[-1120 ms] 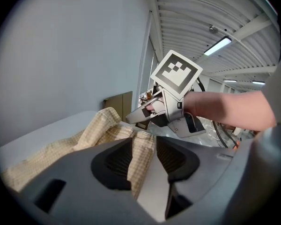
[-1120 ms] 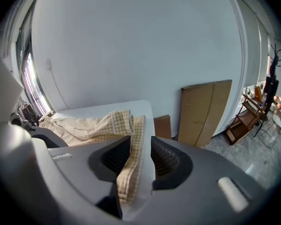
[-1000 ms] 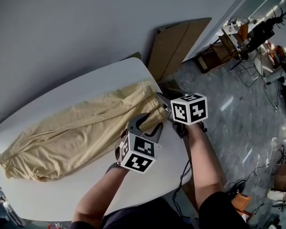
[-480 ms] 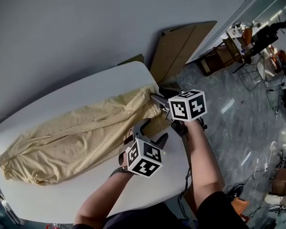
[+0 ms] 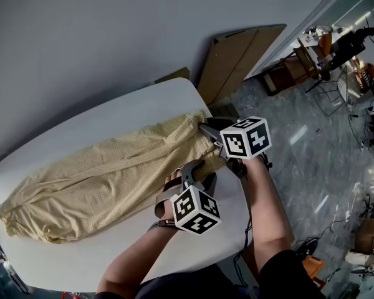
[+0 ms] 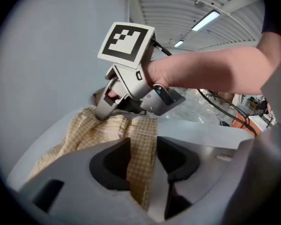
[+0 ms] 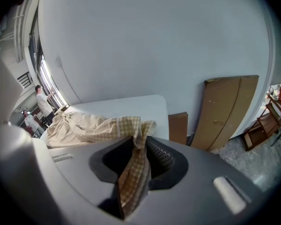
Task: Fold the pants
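Yellow checked pants [image 5: 100, 185] lie lengthwise on the white table [image 5: 112, 111], with their banded end at the right. My right gripper [image 5: 207, 131] is at the far corner of that end. In the right gripper view its jaws have just been closing and pinch a bunched fold of the pants [image 7: 133, 172]. My left gripper [image 5: 198, 170] is at the near corner. Its jaws have just been closing too, and a flat strip of the pants [image 6: 140, 144] lies between the pads, not visibly squeezed. The right gripper [image 6: 103, 111] also shows in the left gripper view, tip on the cloth.
The table's rounded right edge [image 5: 237, 204] lies just beyond both grippers. A cardboard sheet [image 5: 237, 61] leans on the wall behind the table. Chairs and clutter [image 5: 336, 48] stand on the tiled floor at right. A person [image 7: 41, 100] stands far off.
Both grippers have sunk onto the pants' right end. The left one slid in to the near corner, and both pairs of jaws have narrowed around the cloth.
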A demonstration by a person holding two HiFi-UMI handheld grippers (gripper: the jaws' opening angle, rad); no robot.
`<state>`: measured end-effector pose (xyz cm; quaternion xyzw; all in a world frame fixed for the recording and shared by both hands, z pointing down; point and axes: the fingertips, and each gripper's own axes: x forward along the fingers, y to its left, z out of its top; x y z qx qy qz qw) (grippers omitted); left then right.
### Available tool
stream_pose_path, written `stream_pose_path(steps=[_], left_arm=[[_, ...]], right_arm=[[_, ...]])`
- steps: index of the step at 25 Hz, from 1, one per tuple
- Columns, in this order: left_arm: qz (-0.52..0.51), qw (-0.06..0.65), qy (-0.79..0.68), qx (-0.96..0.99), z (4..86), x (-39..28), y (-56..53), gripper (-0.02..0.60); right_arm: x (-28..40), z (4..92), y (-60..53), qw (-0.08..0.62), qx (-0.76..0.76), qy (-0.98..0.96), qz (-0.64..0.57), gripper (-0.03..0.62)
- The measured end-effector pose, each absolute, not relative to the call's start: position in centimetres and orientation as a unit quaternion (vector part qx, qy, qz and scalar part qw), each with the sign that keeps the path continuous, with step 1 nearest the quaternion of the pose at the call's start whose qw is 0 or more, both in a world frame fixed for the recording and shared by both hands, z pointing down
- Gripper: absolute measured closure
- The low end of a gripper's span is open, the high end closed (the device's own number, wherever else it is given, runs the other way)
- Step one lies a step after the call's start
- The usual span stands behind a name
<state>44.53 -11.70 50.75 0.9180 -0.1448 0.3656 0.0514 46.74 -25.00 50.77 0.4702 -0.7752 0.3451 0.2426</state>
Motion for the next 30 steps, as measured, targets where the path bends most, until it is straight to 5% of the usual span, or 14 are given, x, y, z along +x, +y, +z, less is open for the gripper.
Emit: stream_pose_path(steps=[4,13,16,30], left_arm=[[0.345,0.066,-0.158,0.923,49.9,44.0,-12.3,0.507],[0.314,0.067,-0.183,0.929,48.6,43.2,-12.1,0.495],[0.307,0.095,-0.193,0.927,48.9,42.8,-12.2,0.581],[0.193,0.167,-0.231,0.939,43.5,37.4,-11.6,0.580]], right_arm=[[46.3,50.5,-24.6,0.248,0.459,-0.778,0.351,0.537],[46.0,48.6,-24.0,0.260,0.462,-0.770,0.355,0.553],[45.7,47.6,-23.7,0.253,0.461,-0.769,0.362,0.554],[38.6,41.1,-22.8,0.197,0.420,-0.800,0.380,0.554]])
